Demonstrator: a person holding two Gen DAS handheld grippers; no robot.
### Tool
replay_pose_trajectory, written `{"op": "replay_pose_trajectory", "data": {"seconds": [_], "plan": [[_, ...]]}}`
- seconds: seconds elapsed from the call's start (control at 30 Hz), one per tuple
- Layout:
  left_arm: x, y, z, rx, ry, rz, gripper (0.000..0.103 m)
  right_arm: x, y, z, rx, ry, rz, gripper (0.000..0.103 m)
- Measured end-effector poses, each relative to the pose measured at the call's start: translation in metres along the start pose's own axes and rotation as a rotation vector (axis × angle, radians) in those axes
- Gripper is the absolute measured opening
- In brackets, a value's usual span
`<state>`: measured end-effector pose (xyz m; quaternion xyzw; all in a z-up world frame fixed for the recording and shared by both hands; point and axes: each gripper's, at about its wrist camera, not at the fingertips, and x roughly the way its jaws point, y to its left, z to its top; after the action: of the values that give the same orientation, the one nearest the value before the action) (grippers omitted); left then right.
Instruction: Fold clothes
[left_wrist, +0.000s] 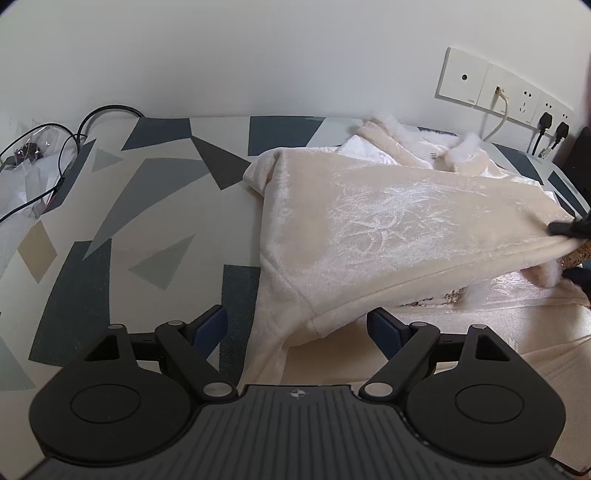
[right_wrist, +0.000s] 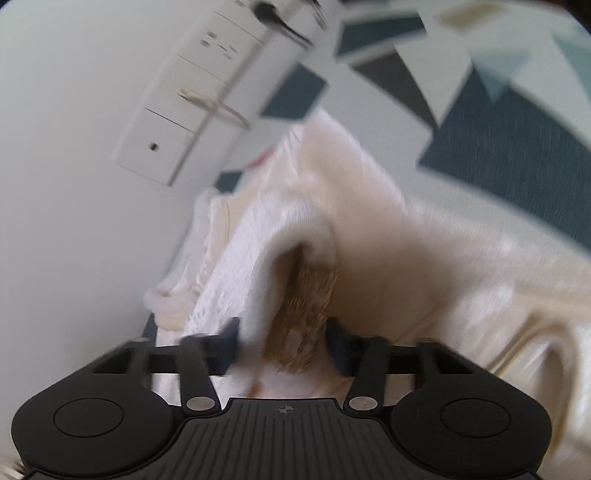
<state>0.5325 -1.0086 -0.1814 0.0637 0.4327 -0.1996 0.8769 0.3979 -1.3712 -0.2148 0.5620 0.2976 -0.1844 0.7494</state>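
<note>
Item, left gripper (left_wrist: 297, 328): I am holding it wide open over the hem, gripping nothing. Item, right gripper (right_wrist: 282, 345): I am pinching a cream garment (left_wrist: 388, 221) fold. Garment is lying on the patterned table (left_wrist: 147, 206). Beyond: wall sockets (left_wrist: 506, 90).

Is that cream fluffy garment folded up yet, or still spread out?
Partly folded: one flap of the cream garment is lifted across itself, the rest spread on the patterned table.

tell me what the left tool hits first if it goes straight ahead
Most likely the cream garment: its folded edge lies just ahead of the open left tool, though depth is hard to judge.
</note>
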Motion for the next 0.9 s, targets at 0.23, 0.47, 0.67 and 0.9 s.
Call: {"op": "replay_pose_trajectory", "data": {"seconds": [0.23,0.47,0.67,0.9], "plan": [[0.001,0.000,0.001,0.000,0.002,0.001,0.084,-0.007,0.000,0.008,0.213,0.052,0.152,0.027],[0.000,0.002,0.001,0.004,-0.015,0.005,0.084,-0.033,0.001,0.008,-0.075,-0.003,-0.159,0.059],[-0.014,-0.001,0.011,0.019,-0.099,0.003,0.084,-0.064,0.033,0.014,-0.355,-0.191,-0.146,0.060],[-0.030,-0.011,0.016,0.089,-0.186,0.028,0.084,0.006,0.061,-0.023,-0.949,-0.106,-0.282,0.071]]}}
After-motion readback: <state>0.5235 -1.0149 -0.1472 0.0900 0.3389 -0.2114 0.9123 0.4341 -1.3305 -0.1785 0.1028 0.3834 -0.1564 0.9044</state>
